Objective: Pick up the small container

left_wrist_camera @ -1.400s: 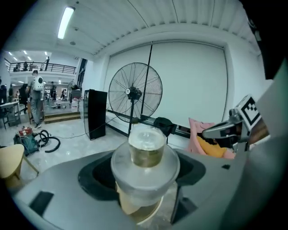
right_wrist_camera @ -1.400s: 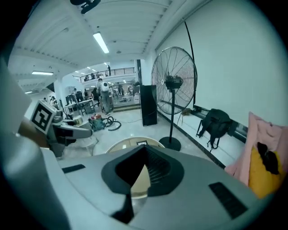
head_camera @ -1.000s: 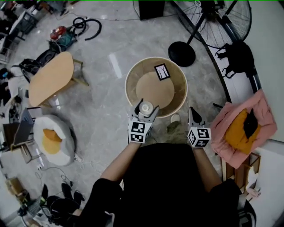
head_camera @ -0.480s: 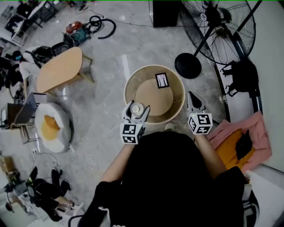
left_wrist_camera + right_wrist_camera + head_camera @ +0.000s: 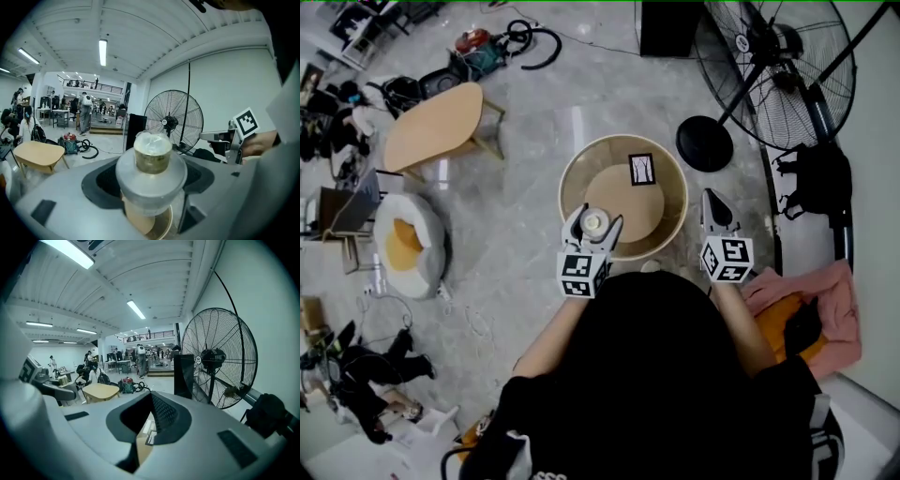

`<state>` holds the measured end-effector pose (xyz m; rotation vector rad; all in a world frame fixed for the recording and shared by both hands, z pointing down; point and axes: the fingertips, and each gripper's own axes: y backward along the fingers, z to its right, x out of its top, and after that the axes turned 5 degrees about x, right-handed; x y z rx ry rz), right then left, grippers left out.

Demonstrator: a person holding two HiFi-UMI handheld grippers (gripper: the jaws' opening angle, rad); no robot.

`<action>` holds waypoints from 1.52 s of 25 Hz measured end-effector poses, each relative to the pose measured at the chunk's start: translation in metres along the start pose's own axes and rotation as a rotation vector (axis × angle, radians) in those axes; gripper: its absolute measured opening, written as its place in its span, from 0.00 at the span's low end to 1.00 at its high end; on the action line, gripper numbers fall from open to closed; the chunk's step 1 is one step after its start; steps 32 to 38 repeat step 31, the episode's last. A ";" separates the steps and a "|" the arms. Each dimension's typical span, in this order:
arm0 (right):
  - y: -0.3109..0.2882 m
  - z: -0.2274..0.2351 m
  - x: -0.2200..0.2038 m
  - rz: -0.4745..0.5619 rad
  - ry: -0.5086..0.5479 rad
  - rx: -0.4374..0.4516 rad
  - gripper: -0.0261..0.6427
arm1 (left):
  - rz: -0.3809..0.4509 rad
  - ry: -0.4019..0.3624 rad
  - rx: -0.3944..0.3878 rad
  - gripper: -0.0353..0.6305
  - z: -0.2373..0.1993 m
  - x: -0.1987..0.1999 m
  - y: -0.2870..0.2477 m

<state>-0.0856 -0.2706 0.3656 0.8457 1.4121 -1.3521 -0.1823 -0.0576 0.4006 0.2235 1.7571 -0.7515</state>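
Two fingers of the left gripper (image 5: 595,223) clamp a small container (image 5: 152,154), a squat tub with a clear domed lid, upright between them over the near rim of a round tan rimmed table (image 5: 572,178). Beyond those fingertips a black-framed card (image 5: 642,169) lies on the table, its print too small to read. The right gripper (image 5: 715,201) has its fingers pressed together, holding nothing, just right of the table's rim.

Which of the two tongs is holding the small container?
The left tongs, shut on the small container; the right tongs are shut with nothing between them.
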 end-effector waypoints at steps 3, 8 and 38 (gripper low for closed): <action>0.001 0.011 -0.001 0.001 0.004 0.009 0.06 | 0.004 0.003 0.010 0.58 0.008 0.000 -0.006; 0.002 0.023 -0.008 -0.014 0.006 0.032 0.06 | -0.004 0.007 0.033 0.58 0.018 -0.002 -0.011; -0.006 0.029 -0.004 -0.016 0.013 0.040 0.06 | -0.006 -0.003 0.048 0.58 0.017 0.001 -0.014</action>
